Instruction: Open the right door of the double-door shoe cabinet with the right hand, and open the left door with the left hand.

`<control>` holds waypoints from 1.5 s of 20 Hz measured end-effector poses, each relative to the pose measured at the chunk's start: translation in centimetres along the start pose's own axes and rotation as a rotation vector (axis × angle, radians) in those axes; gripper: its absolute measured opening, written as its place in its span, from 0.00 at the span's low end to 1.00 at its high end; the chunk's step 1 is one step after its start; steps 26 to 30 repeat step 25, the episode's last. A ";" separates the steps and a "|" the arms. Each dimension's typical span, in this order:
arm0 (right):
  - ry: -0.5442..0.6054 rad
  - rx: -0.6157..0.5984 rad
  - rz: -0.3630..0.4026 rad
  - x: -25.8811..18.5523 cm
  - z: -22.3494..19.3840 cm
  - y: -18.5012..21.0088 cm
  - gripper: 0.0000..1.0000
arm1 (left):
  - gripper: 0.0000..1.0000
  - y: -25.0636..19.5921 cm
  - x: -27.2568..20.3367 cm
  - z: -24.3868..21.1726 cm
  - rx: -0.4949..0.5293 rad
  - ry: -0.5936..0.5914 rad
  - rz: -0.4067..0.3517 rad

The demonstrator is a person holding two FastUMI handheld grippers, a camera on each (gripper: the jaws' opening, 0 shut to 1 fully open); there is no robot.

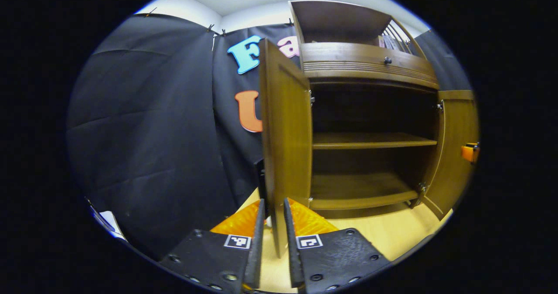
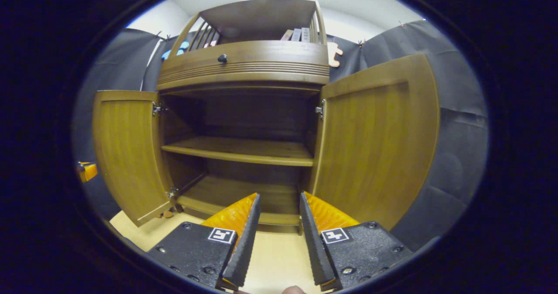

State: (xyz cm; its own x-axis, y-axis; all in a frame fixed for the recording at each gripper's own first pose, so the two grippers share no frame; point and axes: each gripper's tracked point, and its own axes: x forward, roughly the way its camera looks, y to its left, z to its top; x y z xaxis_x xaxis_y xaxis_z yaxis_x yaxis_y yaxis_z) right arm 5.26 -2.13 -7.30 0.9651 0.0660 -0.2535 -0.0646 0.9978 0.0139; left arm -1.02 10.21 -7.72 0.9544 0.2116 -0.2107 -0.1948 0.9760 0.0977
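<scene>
In the left gripper view, our left tongs (image 1: pixel 274 224) straddle the left door's (image 1: pixel 285 141) edge at centre, slightly spread; whether they pinch it we cannot tell. In the right gripper view, our right tongs (image 2: pixel 277 224) gape empty before the shoe cabinet (image 2: pixel 244 152); the right door (image 2: pixel 377 145) stands open at right.

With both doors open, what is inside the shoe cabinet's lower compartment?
Inside the shoe cabinet, one middle shelf and the bottom board show, both bare where visible. The back is dark, and the right gripper covers part of the bottom board's front.
</scene>
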 end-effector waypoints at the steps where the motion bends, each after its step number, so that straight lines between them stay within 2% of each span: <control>1: 0.010 0.007 0.023 0.0 0.0 0.6 0.58 | 0.48 -1.0 0.0 0.4 -0.005 -0.008 -0.008; 2: 0.015 0.013 0.039 0.0 0.1 0.9 0.60 | 0.50 -1.9 0.0 0.8 -0.007 -0.016 -0.020; 3: 0.009 0.017 0.046 0.0 0.4 1.1 0.58 | 0.50 -2.9 0.1 1.4 -0.007 -0.029 -0.031; 4: 0.001 0.016 0.051 -0.2 0.7 1.1 0.59 | 0.43 -3.6 0.0 2.1 -0.002 -0.043 -0.038; 5: -0.007 0.013 0.057 -0.3 1.1 1.2 0.59 | 0.56 -4.3 -0.2 2.6 0.003 -0.055 -0.044; 6: -0.011 0.015 0.061 -0.5 1.3 1.3 0.60 | 0.51 -5.1 -0.2 2.9 0.002 -0.060 -0.057; 7: -0.009 0.016 0.068 -0.6 1.4 1.5 0.63 | 0.65 -5.8 -0.2 3.4 0.000 -0.067 -0.068; 9: -0.004 0.021 0.075 -0.7 1.8 1.5 0.63 | 0.55 -7.1 0.0 4.4 -0.006 -0.082 -0.090; 10: -0.008 0.026 0.077 -0.5 2.1 1.5 0.60 | 0.60 -7.6 0.1 4.9 -0.010 -0.092 -0.098; 13: -0.014 0.034 0.079 -0.2 2.8 1.3 0.60 | 0.73 -9.2 0.1 6.2 -0.033 -0.118 -0.123; 14: -0.017 0.034 0.082 -0.2 2.9 1.2 0.61 | 0.77 -9.6 0.1 6.4 -0.042 -0.120 -0.131; 15: -0.023 0.035 0.086 -0.2 3.3 1.2 0.66 | 0.81 -10.0 0.2 6.9 -0.049 -0.126 -0.137; 16: -0.030 0.033 0.088 -0.3 3.5 1.3 0.65 | 0.90 -10.5 0.1 7.3 -0.055 -0.134 -0.144; 18: -0.047 0.028 0.087 -0.5 4.1 1.3 0.68 | 0.84 -11.1 0.0 7.8 -0.062 -0.158 -0.166; 19: -0.058 0.028 0.088 -0.6 4.6 1.4 0.69 | 0.95 -11.7 0.0 8.3 -0.061 -0.172 -0.177; 20: -0.071 0.029 0.087 -0.6 4.9 1.4 0.68 | 1.00 -12.4 -0.5 8.7 -0.060 -0.186 -0.184; 22: -0.090 0.032 0.086 -0.8 5.7 1.5 0.70 | 1.00 -14.2 -1.0 10.0 -0.062 -0.212 -0.208; 23: -0.095 0.035 0.088 -0.9 5.9 1.6 0.70 | 0.95 -14.7 -0.9 10.4 -0.062 -0.221 -0.218; 30: -0.103 0.033 0.096 -1.0 6.2 1.8 0.70 | 0.95 -15.5 -1.1 10.7 -0.061 -0.238 -0.234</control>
